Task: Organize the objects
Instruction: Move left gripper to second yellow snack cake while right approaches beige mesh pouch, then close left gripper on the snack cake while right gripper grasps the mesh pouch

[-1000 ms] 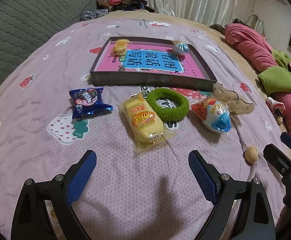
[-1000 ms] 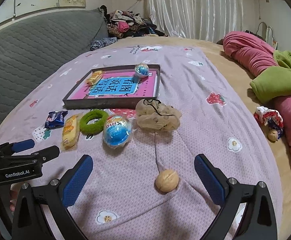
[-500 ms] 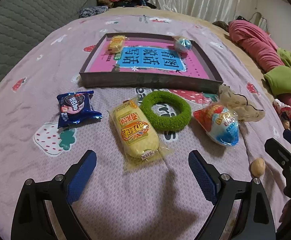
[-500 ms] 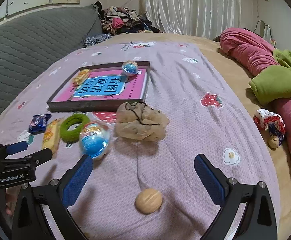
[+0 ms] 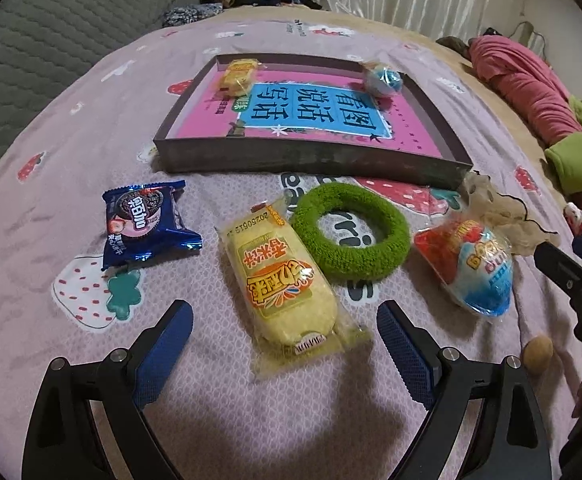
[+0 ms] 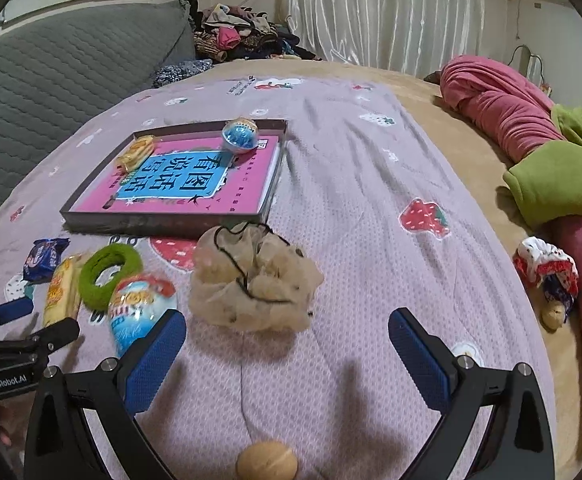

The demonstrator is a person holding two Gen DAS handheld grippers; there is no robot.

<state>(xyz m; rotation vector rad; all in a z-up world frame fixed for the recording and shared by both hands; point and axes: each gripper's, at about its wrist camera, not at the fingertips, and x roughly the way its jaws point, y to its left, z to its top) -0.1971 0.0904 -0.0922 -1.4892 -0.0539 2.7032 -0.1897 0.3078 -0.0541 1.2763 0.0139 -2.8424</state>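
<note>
left gripper spread wide, empty | yellow snack pack flat on bedspread, dead ahead between fingertips, long axis roughly along fingers | right gripper agape, empty, facing mesh pouch | left nearer pack

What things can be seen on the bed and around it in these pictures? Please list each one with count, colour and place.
tray: 1, dark, far middle of the sheet
book: 1, pink and blue, inside tray
small yellow snack: 1, tray's far left corner
small blue ball: 1, tray's far right corner
cookie packet: 1, blue, left, before tray
cake packet: 1, yellow, centre
ring: 1, green, fuzzy, right of cake packet
egg toy: 1, blue and red, right of ring
mesh bag: 1, beige, black drawstring, before tray's right corner
walnut: 1, tan, nearest
blankets: pink and green, right edge
left tool: 1, black, blue pads, open over cake packet
right tool: 1, same, open near mesh bag
</note>
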